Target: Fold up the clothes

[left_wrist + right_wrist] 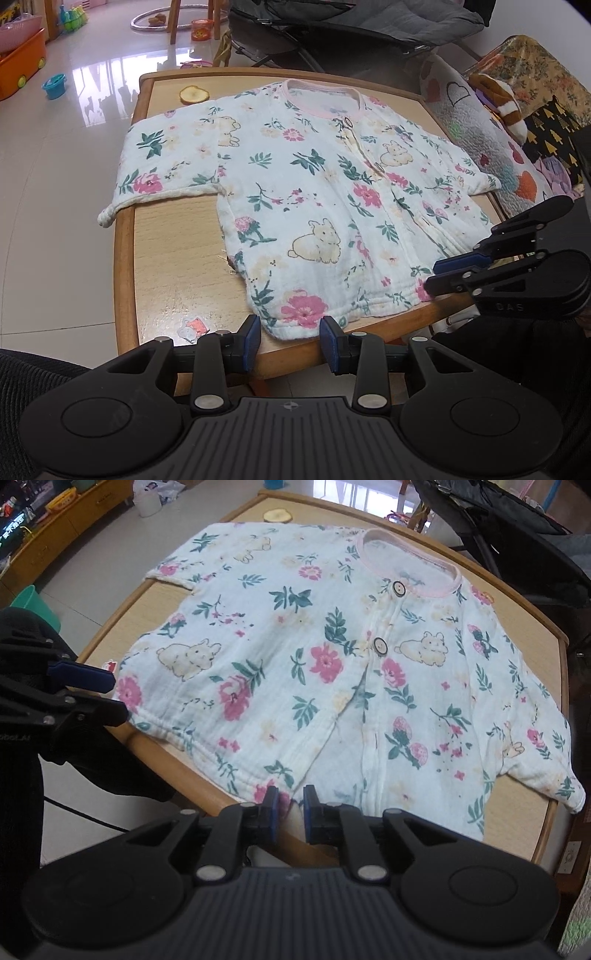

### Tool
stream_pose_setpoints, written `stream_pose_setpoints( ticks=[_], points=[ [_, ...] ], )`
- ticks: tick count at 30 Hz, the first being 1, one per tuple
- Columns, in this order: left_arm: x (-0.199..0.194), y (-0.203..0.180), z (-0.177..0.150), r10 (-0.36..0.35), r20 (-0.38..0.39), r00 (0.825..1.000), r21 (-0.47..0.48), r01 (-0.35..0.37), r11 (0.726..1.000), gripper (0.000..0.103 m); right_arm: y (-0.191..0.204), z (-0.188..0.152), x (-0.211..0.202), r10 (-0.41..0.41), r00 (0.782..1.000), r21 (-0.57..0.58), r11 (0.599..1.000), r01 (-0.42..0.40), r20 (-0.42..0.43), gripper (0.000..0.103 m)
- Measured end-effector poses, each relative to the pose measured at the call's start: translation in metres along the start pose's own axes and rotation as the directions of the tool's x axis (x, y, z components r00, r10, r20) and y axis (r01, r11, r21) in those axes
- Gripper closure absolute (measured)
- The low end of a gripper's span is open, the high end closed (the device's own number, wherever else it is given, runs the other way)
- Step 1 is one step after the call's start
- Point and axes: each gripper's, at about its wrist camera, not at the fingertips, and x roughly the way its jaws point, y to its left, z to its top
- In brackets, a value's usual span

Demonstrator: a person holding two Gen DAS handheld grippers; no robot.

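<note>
Floral top [295,199] lies flat, unfolded, on wooden table [166,258]; left gripper [290,341] and right gripper [290,806], jaws apart, straddle its near hem ungripped; all folds remain

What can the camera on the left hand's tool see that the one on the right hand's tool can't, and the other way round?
Only the left wrist view shows the orange toy bin on the floor and the heart-print quilt.

Only the right wrist view shows both buttons, the placket gaping open below them, and a teal bucket.

Both show the floral top spread flat on the wooden table, the wood-slice coaster, and each gripper at the near hem.
</note>
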Motion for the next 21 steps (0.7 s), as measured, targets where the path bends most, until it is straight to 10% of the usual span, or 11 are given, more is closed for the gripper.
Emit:
stream_pose_setpoints(
  ticks=[21],
  points=[
    [-0.004, 0.019, 0.003, -0.014, 0.034, 0.999, -0.062, 0.016, 0.998, 0.065, 0.011, 0.034, -0.023, 0.001, 0.999, -0.016, 1.0, 0.0, 0.051, 0.099]
  ],
)
